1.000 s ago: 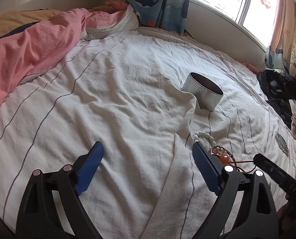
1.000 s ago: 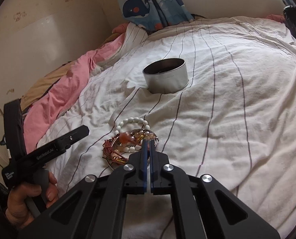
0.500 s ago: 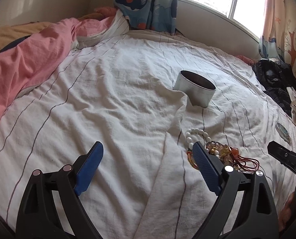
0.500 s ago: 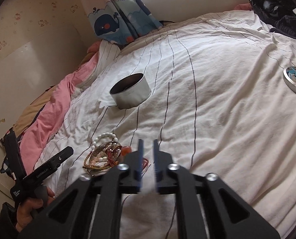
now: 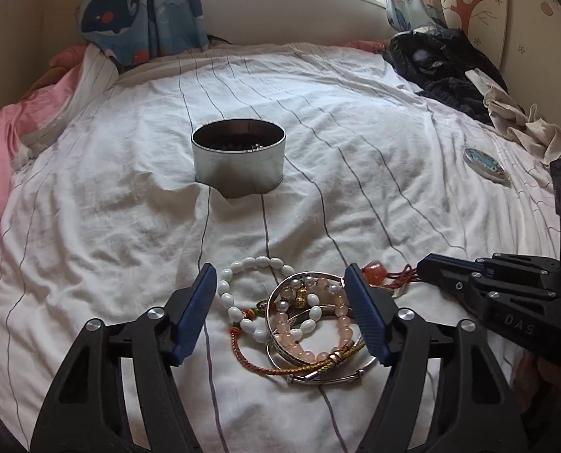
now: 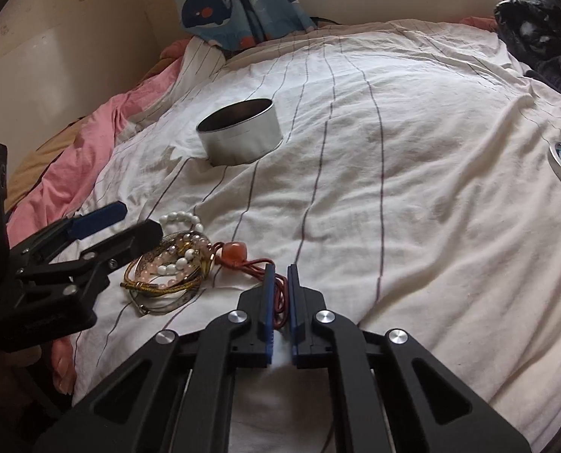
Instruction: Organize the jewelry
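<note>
Left hand-held gripper (image 5: 280, 294), released, jaws just closing in, straddles bracelet pile (image 5: 299, 321) on bed (image 5: 393, 196). Right hand-held gripper (image 6: 279, 275) clenched on red cord (image 6: 278, 290). Tin (image 5: 239, 158) well apart; open sheet between.

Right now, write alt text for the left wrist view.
The left hand-held gripper, jaws open, straddles a tangled pile of bracelets on a white striped bedsheet. An open round metal tin stands beyond it; the right hand-held gripper reaches in from the right.
</note>
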Motion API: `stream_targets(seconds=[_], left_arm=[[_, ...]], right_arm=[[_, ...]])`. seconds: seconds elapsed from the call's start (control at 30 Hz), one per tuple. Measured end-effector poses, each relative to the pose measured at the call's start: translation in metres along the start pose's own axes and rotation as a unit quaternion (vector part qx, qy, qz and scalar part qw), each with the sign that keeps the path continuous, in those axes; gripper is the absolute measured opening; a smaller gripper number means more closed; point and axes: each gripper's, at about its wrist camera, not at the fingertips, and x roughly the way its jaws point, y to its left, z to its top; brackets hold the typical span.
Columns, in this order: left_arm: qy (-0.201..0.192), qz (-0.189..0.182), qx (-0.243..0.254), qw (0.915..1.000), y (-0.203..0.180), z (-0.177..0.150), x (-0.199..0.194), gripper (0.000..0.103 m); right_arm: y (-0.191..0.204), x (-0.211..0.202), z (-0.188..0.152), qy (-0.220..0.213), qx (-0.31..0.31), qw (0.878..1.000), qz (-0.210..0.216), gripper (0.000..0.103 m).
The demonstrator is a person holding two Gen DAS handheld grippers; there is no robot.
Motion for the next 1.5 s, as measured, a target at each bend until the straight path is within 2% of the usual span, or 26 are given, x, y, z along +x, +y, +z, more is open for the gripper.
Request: stream_targets(seconds=[0.07, 0.2, 0.23, 0.27, 0.3, 0.33, 0.43, 0.57, 0.6, 0.67, 0.73, 0.77, 0.87, 0.97, 1.03, 1.07, 1.1, 1.17, 1.23, 1.3, 1.33, 1.37, 1.4, 1.5], left_arm=[[0.017, -0.009, -0.015, 0.9997, 0.006, -0.002, 0.008, 0.055], [0.021, -0.025, -0.046, 0.9984, 0.019, -0.004, 0.010, 0.046], [0.025, -0.026, -0.050, 0.9981, 0.021, -0.005, 0.011, 0.038], [0.035, -0.025, -0.048, 0.9979, 0.022, -0.006, 0.013, 0.023], [0.049, -0.026, -0.039, 0.9977, 0.020, -0.008, 0.016, 0.015], [0.051, -0.023, -0.024, 0.9981, 0.016, -0.008, 0.016, 0.012], [0.051, 0.015, 0.041, 0.9978, -0.002, -0.009, 0.012, 0.012], [0.045, 0.028, 0.057, 0.9970, -0.004, -0.010, 0.008, 0.014], [0.043, 0.027, 0.060, 0.9969, -0.005, -0.010, 0.006, 0.016], [0.043, 0.023, 0.069, 0.9964, -0.007, -0.010, 0.005, 0.029], [0.053, 0.030, 0.080, 0.9949, -0.010, -0.012, 0.008, 0.029], [0.055, 0.030, 0.079, 0.9949, -0.010, -0.012, 0.008, 0.020], [0.041, 0.021, 0.045, 0.9980, 0.001, -0.007, -0.001, 0.003], [0.011, -0.017, -0.044, 0.9988, 0.030, -0.002, -0.014, 0.003], [-0.014, -0.029, -0.107, 0.9937, 0.053, -0.001, -0.022, 0.003], [-0.020, -0.021, -0.128, 0.9913, 0.062, -0.002, -0.024, 0.003], [-0.021, 0.005, -0.142, 0.9896, 0.070, -0.003, -0.024, 0.003], [-0.003, 0.039, -0.171, 0.9845, 0.087, -0.009, -0.017, 0.004], [0.018, 0.053, -0.194, 0.9795, 0.097, -0.016, -0.008, 0.008], [0.020, 0.059, -0.189, 0.9799, 0.097, -0.016, -0.006, 0.012], [0.019, 0.060, -0.181, 0.9815, 0.094, -0.015, -0.005, 0.019], [0.019, 0.061, -0.173, 0.9828, 0.091, -0.015, -0.004, 0.032], [0.018, 0.063, -0.168, 0.9836, 0.088, -0.014, -0.004, 0.036], [0.021, 0.069, -0.158, 0.9849, 0.084, -0.015, -0.001, 0.040]], right_arm=[[-0.001, 0.004, 0.000, 0.003, 0.001, 1.000, -0.003, 0.007], [-0.003, 0.009, 0.001, 0.008, 0.006, 1.000, -0.003, 0.007], [-0.003, 0.009, 0.000, 0.009, 0.006, 1.000, -0.003, 0.007], [-0.003, 0.010, 0.000, 0.009, 0.006, 1.000, -0.004, 0.007], [-0.003, 0.010, 0.000, 0.010, 0.006, 1.000, -0.004, 0.007], [-0.003, 0.010, 0.000, 0.010, 0.006, 1.000, -0.004, 0.007], [-0.003, 0.012, 0.000, 0.013, 0.006, 1.000, -0.005, 0.007], [-0.002, 0.012, 0.000, 0.013, 0.004, 1.000, -0.008, 0.007], [-0.002, 0.013, -0.001, 0.012, 0.003, 1.000, -0.009, 0.007], [-0.002, 0.013, 0.000, 0.012, 0.002, 1.000, -0.009, 0.007], [-0.002, 0.013, -0.001, 0.012, 0.003, 1.000, -0.009, 0.007], [-0.002, 0.013, -0.001, 0.013, 0.002, 1.000, -0.008, 0.007], [-0.002, 0.013, -0.001, 0.012, 0.003, 1.000, -0.008, 0.007], [-0.002, 0.013, -0.001, 0.012, 0.003, 1.000, -0.009, 0.007], [-0.002, 0.013, -0.001, 0.012, 0.003, 1.000, -0.009, 0.007], [-0.002, 0.013, -0.001, 0.013, 0.003, 1.000, -0.009, 0.007], [-0.002, 0.013, -0.001, 0.013, 0.003, 1.000, -0.009, 0.007], [-0.002, 0.012, -0.001, 0.011, 0.003, 1.000, -0.007, 0.008], [0.000, 0.009, -0.002, -0.001, 0.000, 1.000, -0.004, 0.018], [0.006, 0.002, -0.001, -0.023, -0.011, 1.000, -0.009, 0.060], [0.009, 0.000, -0.001, -0.031, -0.019, 0.999, -0.012, 0.067], [0.012, 0.000, 0.000, -0.031, -0.025, 0.999, -0.013, 0.070], [0.013, 0.002, 0.000, -0.026, -0.030, 0.999, -0.014, 0.070], [0.014, 0.009, 0.001, -0.013, -0.030, 0.999, -0.017, 0.070]])
